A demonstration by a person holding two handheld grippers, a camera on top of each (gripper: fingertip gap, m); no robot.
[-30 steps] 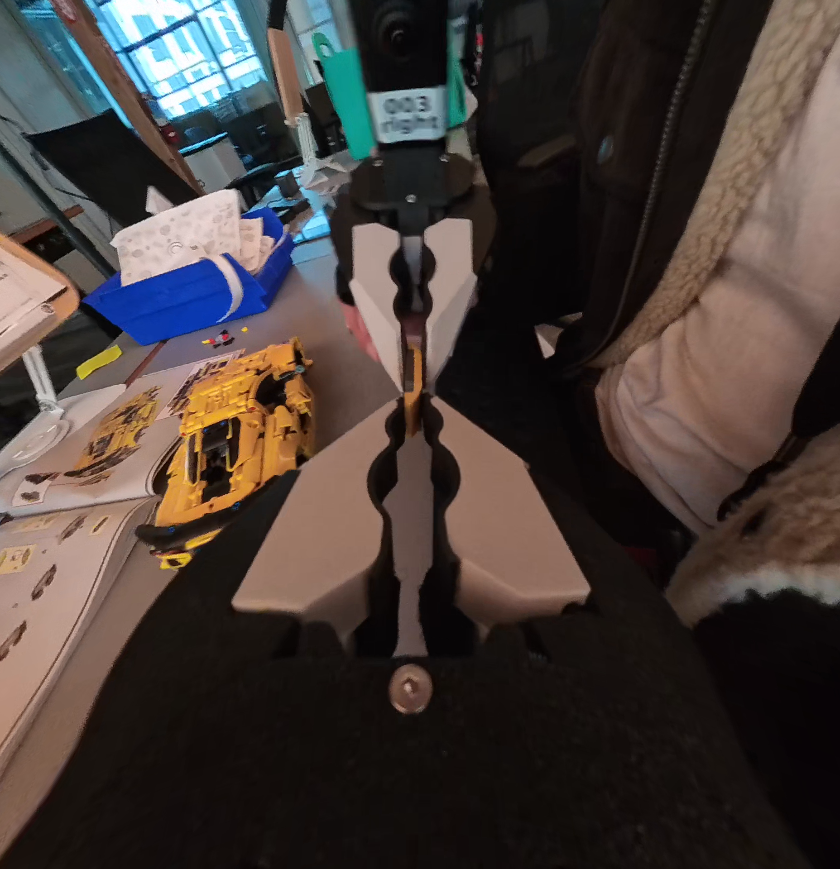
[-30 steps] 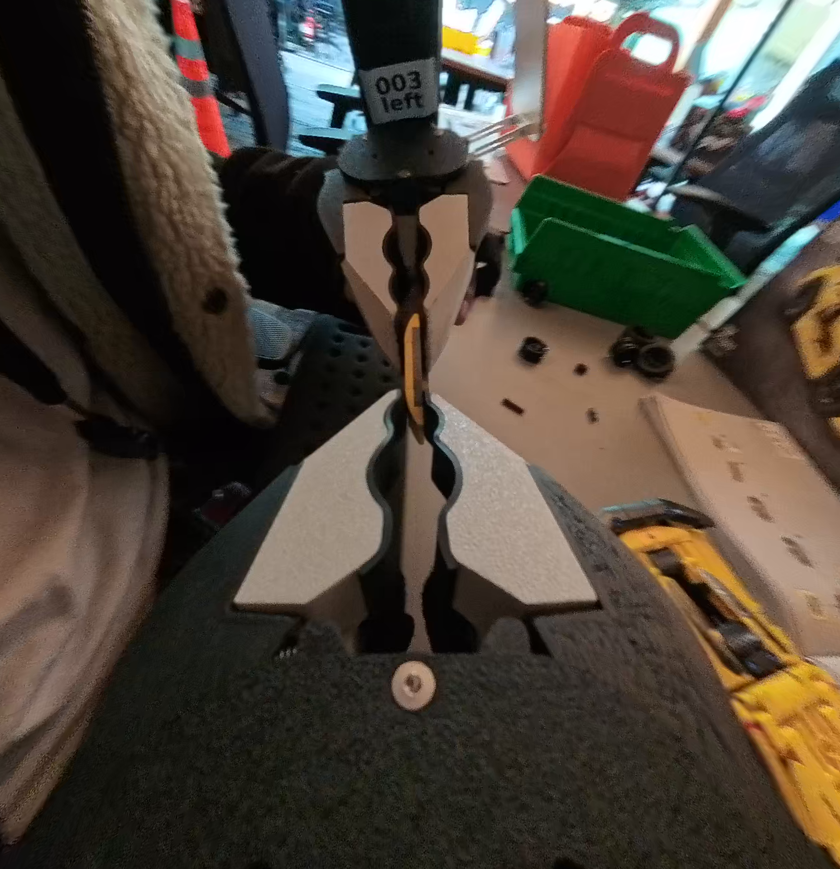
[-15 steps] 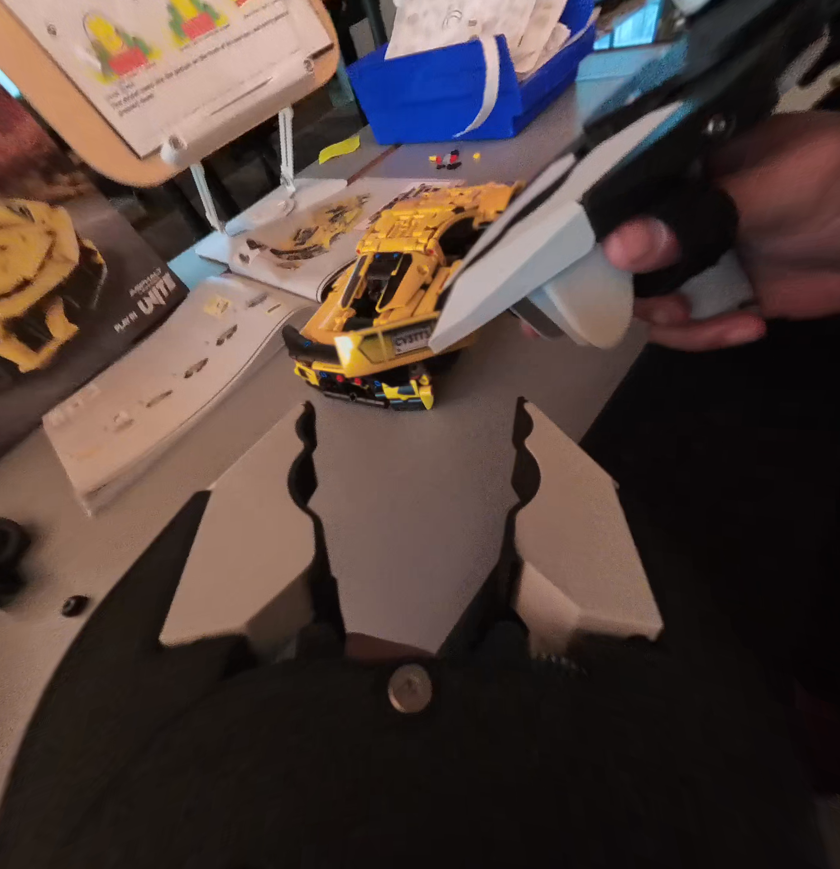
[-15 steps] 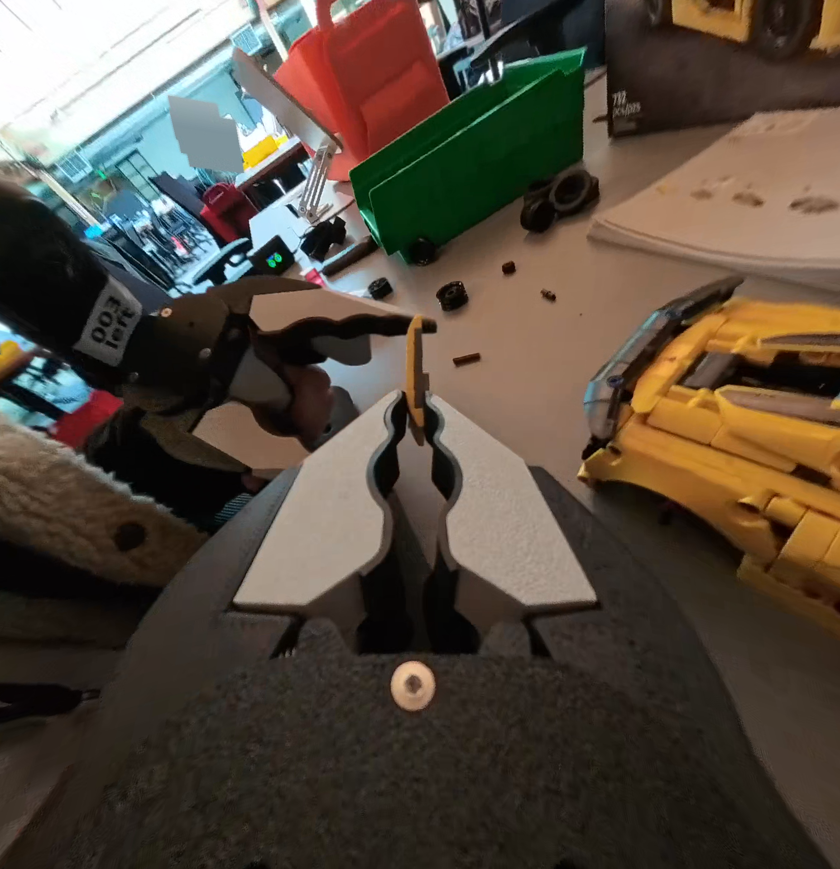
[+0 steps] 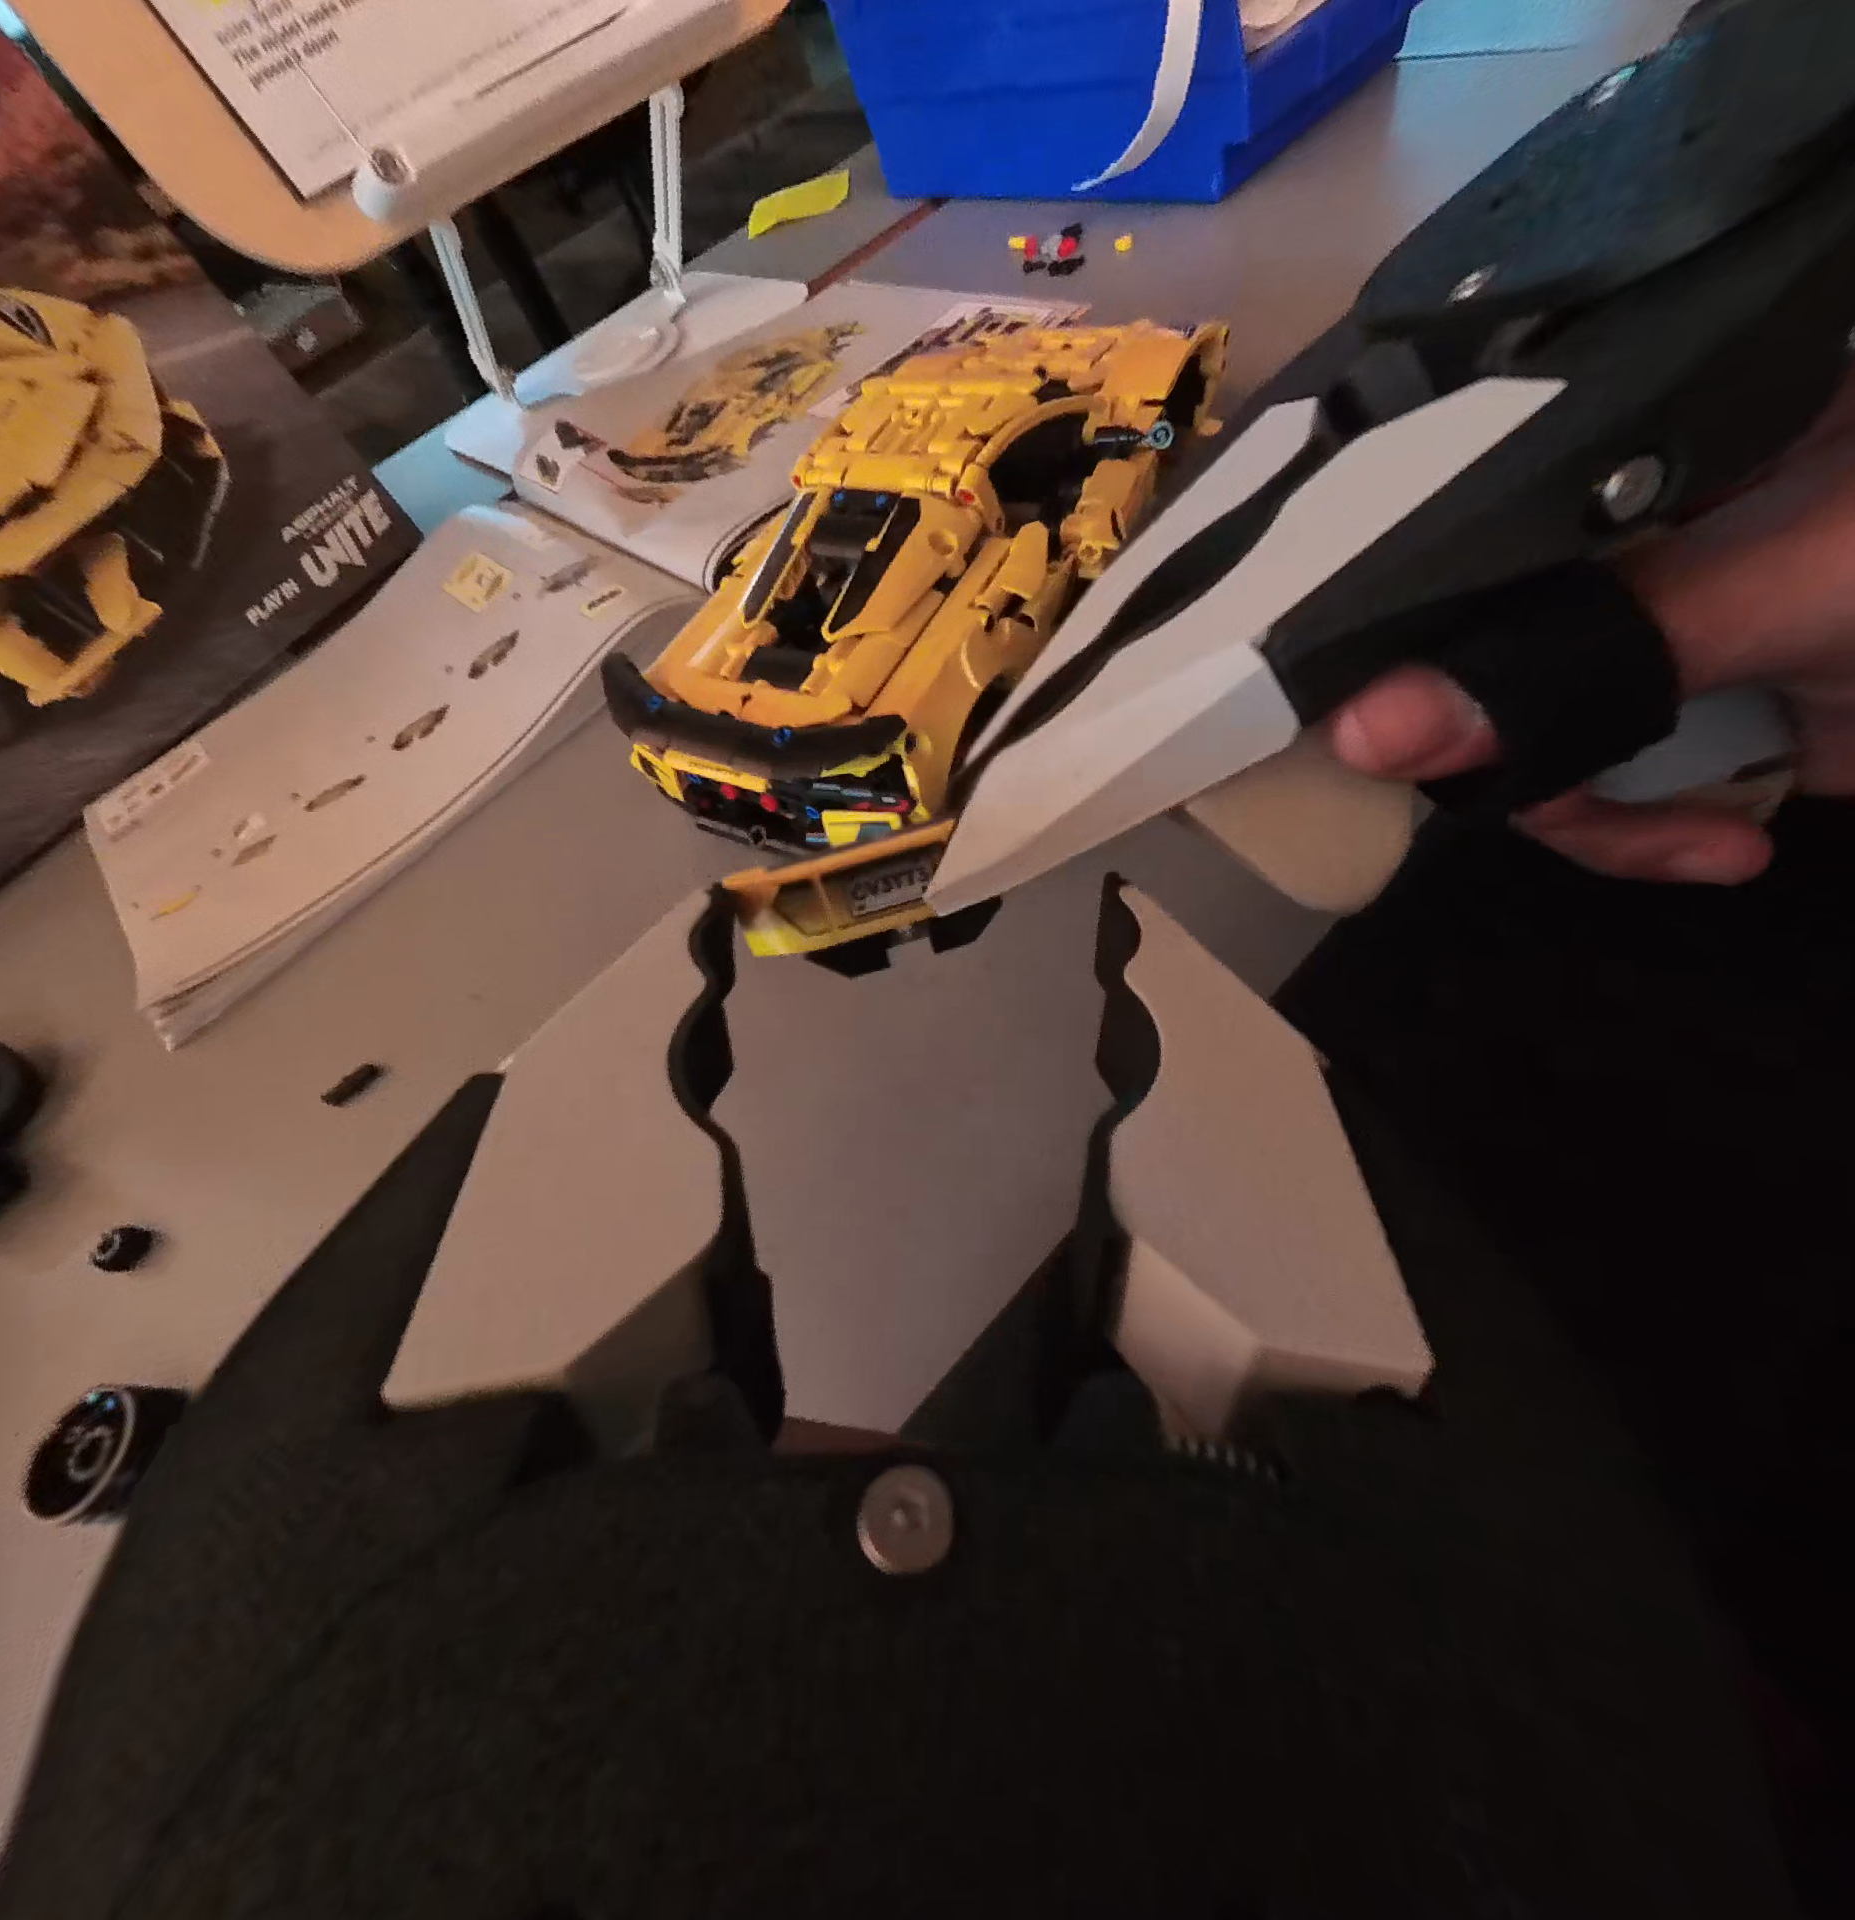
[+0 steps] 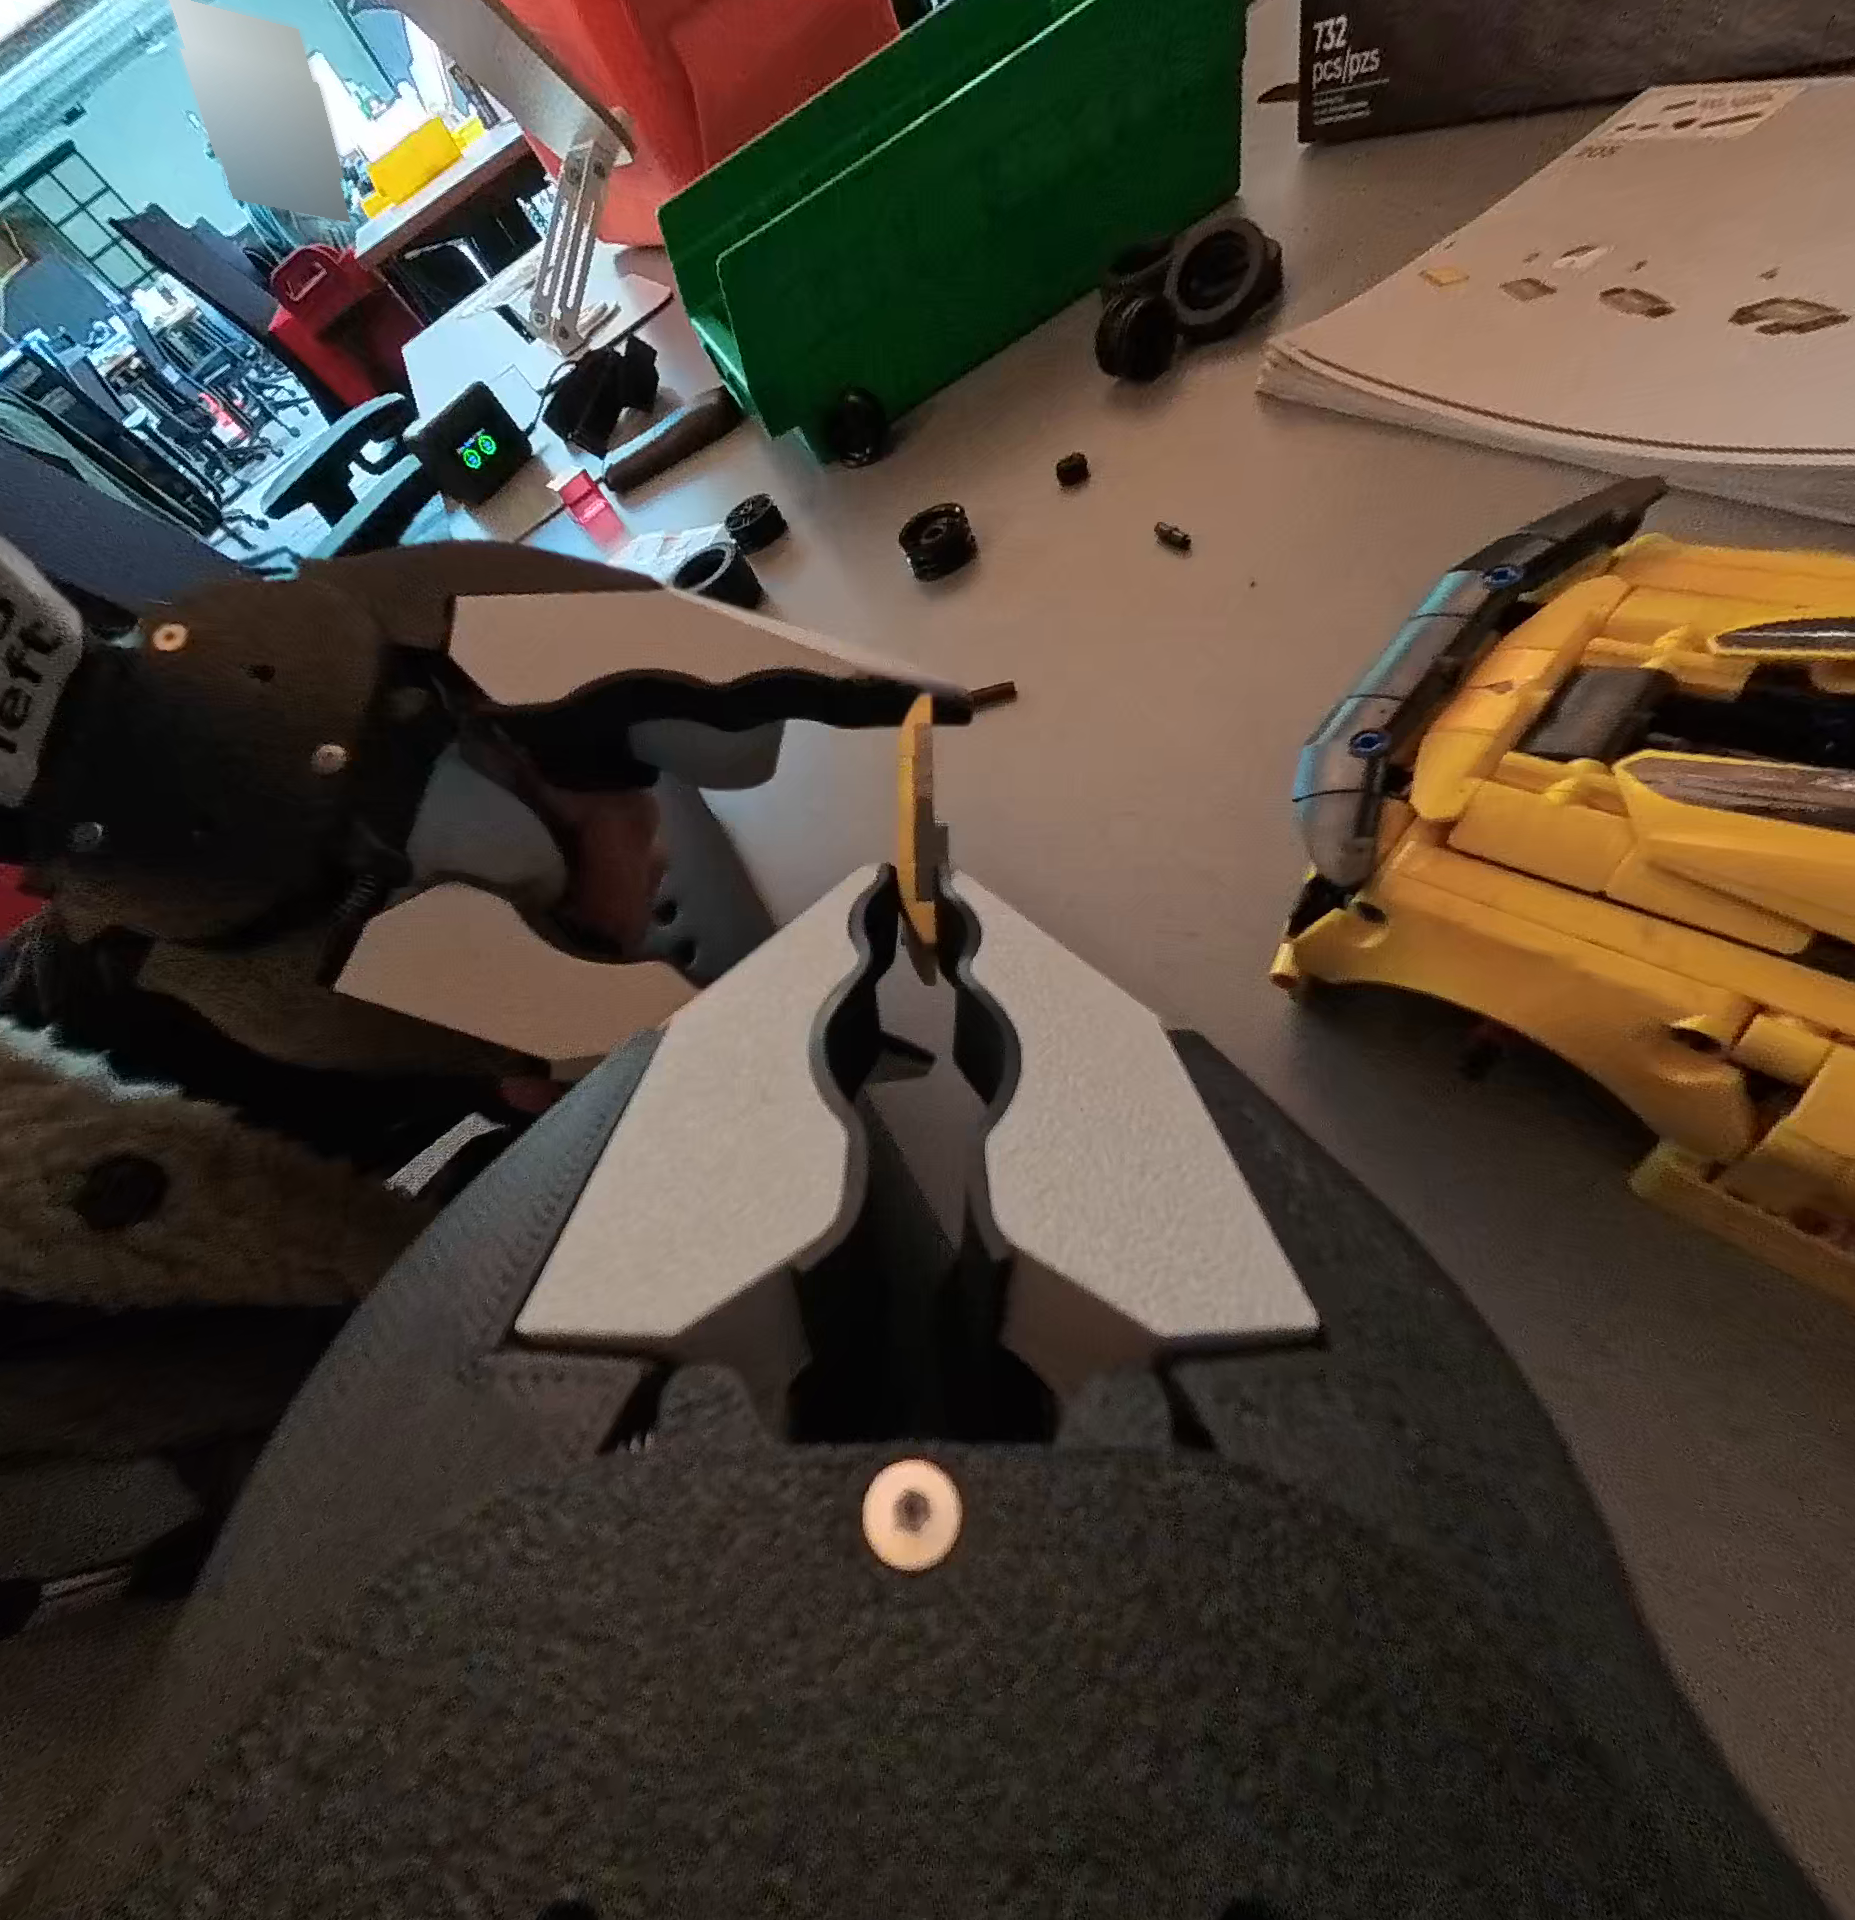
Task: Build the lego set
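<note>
Left gripper [image 5: 907,914] jaws now wide apart, having let go of yellow plate piece [image 5: 845,902] it pinched one second ago. Right gripper [image 6: 918,883] stays clamped on piece, alone, just behind yellow Lego car [image 5: 902,582] tail on grey table [image 5: 549,862]. Car front cut off in right view. Box [image 5: 123,540] lettering, plate sticker present, blurred.

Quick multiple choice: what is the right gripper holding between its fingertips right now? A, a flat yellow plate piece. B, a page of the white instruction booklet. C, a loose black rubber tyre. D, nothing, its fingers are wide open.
A: the right gripper is shut on the flat yellow plate piece, which stands up from its fingertips; the black tyres lie on the grey table.
</note>
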